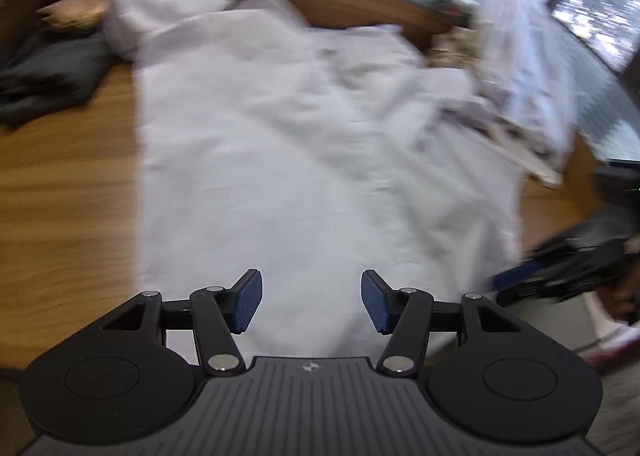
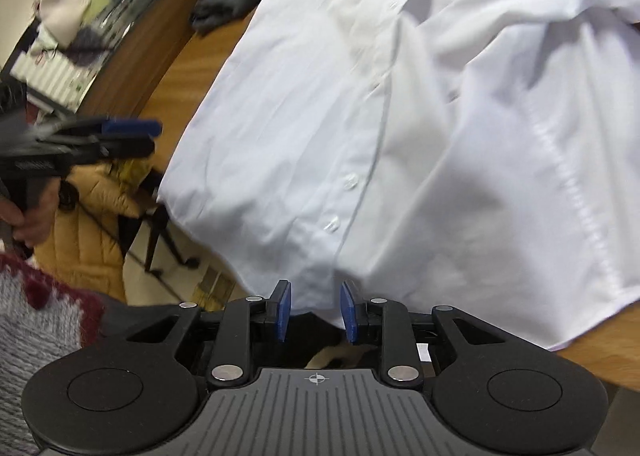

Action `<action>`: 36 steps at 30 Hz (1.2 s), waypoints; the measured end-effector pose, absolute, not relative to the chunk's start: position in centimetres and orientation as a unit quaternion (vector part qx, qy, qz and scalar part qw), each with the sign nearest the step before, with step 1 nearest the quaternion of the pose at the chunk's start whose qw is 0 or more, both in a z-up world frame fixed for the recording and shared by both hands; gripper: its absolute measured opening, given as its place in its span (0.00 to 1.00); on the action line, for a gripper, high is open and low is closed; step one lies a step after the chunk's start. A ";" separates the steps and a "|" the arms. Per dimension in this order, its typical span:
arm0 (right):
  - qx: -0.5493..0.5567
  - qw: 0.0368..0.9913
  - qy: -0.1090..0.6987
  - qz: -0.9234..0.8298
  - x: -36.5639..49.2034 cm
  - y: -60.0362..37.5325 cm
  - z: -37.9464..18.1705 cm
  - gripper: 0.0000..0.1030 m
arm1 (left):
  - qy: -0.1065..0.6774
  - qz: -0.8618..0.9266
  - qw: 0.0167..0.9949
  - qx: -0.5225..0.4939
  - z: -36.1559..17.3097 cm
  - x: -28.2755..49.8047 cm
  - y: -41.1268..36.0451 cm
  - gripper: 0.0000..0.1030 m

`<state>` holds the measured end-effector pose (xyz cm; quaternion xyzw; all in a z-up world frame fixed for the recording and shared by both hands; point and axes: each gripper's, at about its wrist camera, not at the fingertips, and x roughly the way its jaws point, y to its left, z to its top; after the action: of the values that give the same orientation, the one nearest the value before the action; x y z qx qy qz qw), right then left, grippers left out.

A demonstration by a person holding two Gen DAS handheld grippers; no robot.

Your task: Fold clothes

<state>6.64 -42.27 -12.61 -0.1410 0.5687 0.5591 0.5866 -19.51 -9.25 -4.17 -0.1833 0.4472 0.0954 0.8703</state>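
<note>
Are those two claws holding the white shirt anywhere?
No. The left claw is open above the white shirt; the right claw stands open at its hem.

A rumpled white cotton shirt (image 1: 280, 128) covers the wooden table (image 1: 60, 184); dark folded clothes (image 1: 44, 80) lie at ten o'clock.

An office-like workroom is suggested here. A long curved wooden bench (image 1: 68, 184) is seen, laundry spread across it: a white shirt (image 2: 440, 116), a dark garment (image 1: 44, 76). Large windows (image 1: 600, 0) are glimpsed at the far right, papers and clutter (image 2: 56, 52) on a shelf, a yellow quilted jacket (image 2: 88, 216) beside dark furniture legs.
</note>
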 end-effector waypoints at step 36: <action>0.179 0.824 0.512 0.167 31.3 -50.0 -10.8 0.60 | 0.384 0.137 0.891 -0.201 2.1 -1.8 -4.1 0.65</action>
<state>31.33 -50.04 -10.79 0.1789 0.5116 0.1671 0.8236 -1.81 -4.15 2.14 -0.2013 0.3837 0.1369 0.8908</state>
